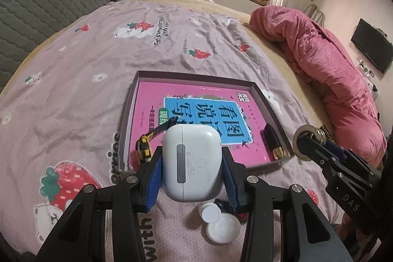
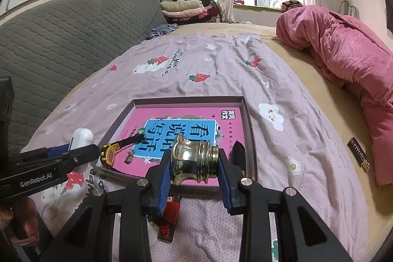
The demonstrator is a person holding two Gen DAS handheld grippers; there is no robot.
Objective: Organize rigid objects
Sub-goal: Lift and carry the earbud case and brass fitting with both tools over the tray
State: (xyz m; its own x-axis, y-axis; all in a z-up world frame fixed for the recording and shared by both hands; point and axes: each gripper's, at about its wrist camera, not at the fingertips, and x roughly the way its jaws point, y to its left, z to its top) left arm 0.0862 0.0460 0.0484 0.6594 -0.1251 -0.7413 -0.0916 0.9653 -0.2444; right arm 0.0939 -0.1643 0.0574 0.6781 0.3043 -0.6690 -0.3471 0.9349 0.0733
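Note:
My left gripper (image 1: 192, 162) is shut on a white earbuds case (image 1: 192, 158), held above the bed just short of the shallow box (image 1: 194, 76). That box holds a pink book (image 1: 196, 100), a yellow-and-black watch (image 1: 144, 147) and a dark lipstick (image 1: 273, 141). My right gripper (image 2: 195, 165) is shut on a shiny brass knob (image 2: 195, 162) over the box's near edge (image 2: 250, 129). The right gripper also shows at the right of the left wrist view (image 1: 304, 145). Seen from the right wrist, the left gripper (image 2: 73, 150) with the white case (image 2: 82, 136) is at the left.
Two white round caps (image 1: 218, 221) lie on the strawberry-print sheet (image 1: 98, 60) under my left gripper. A red lighter (image 2: 170, 217) lies under my right gripper. A rolled pink quilt (image 1: 331, 70) runs along the right, a grey padded headboard (image 2: 61, 36) along the left.

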